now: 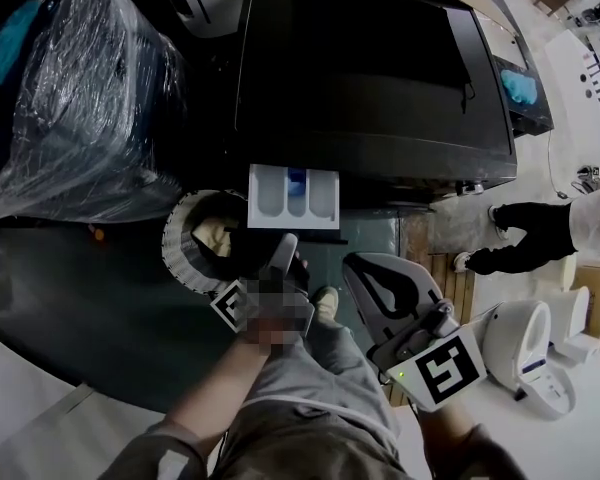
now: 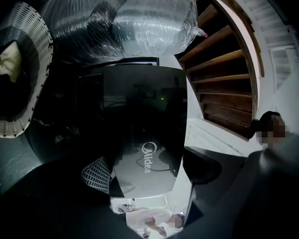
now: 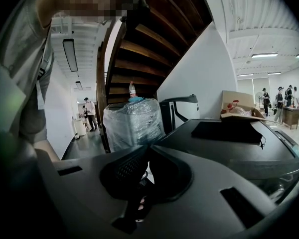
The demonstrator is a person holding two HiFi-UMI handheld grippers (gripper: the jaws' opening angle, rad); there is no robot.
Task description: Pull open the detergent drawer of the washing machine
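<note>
The black washing machine [image 1: 370, 78] fills the top of the head view. Its white detergent drawer [image 1: 293, 196] stands pulled out from the front, with its compartments showing. My left gripper [image 1: 284, 248] sits just below the drawer's front edge. In the left gripper view the left gripper [image 2: 147, 183] is open, with only the machine's dark front panel [image 2: 144, 148] seen between its jaws. My right gripper [image 1: 365, 273] hangs lower right of the drawer, apart from it. In the right gripper view the right gripper [image 3: 144, 158] is shut on nothing, and the machine's top [image 3: 229, 138] lies beyond.
A white laundry basket [image 1: 180, 253] stands on the floor left of the drawer. A large plastic-wrapped bundle [image 1: 80, 98] sits left of the machine. A person in dark trousers [image 1: 530, 233] is at the right, near white appliances [image 1: 535, 353]. A wooden staircase [image 2: 224, 68] rises beside the machine.
</note>
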